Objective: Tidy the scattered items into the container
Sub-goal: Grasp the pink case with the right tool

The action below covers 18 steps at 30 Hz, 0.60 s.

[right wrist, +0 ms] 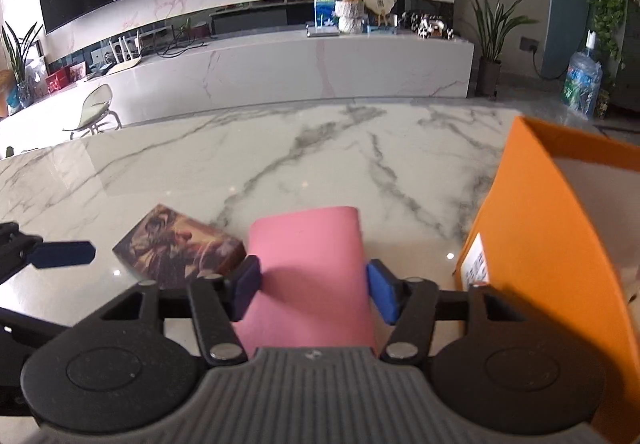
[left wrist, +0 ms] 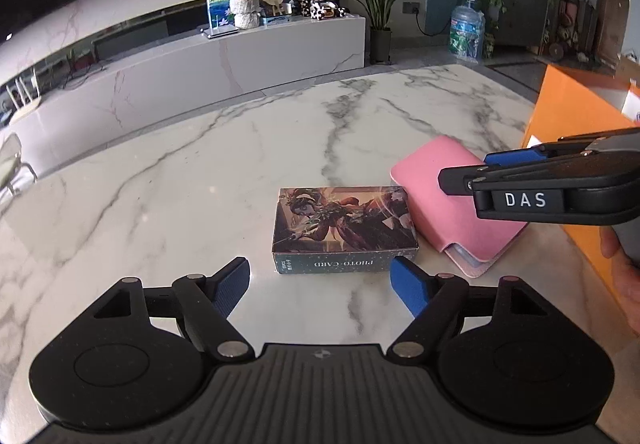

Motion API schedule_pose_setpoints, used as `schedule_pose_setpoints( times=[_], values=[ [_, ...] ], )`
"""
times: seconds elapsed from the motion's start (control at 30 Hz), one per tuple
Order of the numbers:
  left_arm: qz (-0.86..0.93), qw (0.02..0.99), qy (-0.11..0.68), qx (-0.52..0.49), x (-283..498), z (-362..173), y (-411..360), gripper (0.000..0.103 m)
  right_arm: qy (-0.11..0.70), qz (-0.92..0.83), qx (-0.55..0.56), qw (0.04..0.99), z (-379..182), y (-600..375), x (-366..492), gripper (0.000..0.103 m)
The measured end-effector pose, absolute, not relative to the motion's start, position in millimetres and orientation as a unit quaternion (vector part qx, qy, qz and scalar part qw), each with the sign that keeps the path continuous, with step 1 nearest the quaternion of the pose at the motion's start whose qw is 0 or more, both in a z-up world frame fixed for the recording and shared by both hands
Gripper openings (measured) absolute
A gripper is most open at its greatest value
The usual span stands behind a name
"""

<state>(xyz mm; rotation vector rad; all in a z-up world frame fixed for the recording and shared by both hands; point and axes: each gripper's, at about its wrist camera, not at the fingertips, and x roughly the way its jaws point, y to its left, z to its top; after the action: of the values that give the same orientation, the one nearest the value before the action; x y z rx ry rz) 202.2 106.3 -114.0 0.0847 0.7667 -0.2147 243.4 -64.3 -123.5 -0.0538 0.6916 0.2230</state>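
Two loose items on the marble table (left wrist: 200,172), one container, two grippers. First item: a pink wallet (right wrist: 308,268), soft and matte, a rounded rectangle with a folded edge; from the left wrist view its open side shows clear card sleeves. Second item: a card box (left wrist: 344,228), a flat cardboard rectangle with glossy fantasy artwork on the lid and "PHOTO CARD" printed on its dark side. They lie side by side, the box's corner just beside the wallet.

The right gripper (right wrist: 312,288) has its two blue pads on either side of the wallet, jaws drawn in against both pink edges, pinching it. The wallet runs straight ahead between the fingers, its far end reaching past the tips.

The left gripper (left wrist: 320,284) is spread wide with nothing between its ribbed blue pads; the card box sits just ahead of its fingertips, centred in the gap.

The container is one orange box (right wrist: 552,228), smooth stiff card, open top, pale interior, with a white label on its near wall. It stands right of the right gripper, close beside the wallet.
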Motion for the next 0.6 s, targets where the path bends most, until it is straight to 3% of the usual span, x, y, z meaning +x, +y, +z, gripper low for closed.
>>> schedule_pose_setpoints(
  times=[0.07,0.23,0.4,0.6],
  values=[
    [-0.09,0.922,0.377,0.004,203,-109,116,0.089,0.343,0.097,-0.047,0.933,-123,-61,250,0.043],
    [-0.069,0.92,0.383,-0.05,213,-102,130,0.087,0.346,0.099,-0.023,0.933,-126,-67,249,0.043],
    [-0.062,0.922,0.38,-0.05,225,-99,120,0.089,0.362,0.113,-0.007,0.925,-129,-67,249,0.069],
    [-0.08,0.918,0.387,-0.026,242,-103,98,0.089,0.361,0.125,-0.032,0.924,-134,-60,245,0.074]
  ],
)
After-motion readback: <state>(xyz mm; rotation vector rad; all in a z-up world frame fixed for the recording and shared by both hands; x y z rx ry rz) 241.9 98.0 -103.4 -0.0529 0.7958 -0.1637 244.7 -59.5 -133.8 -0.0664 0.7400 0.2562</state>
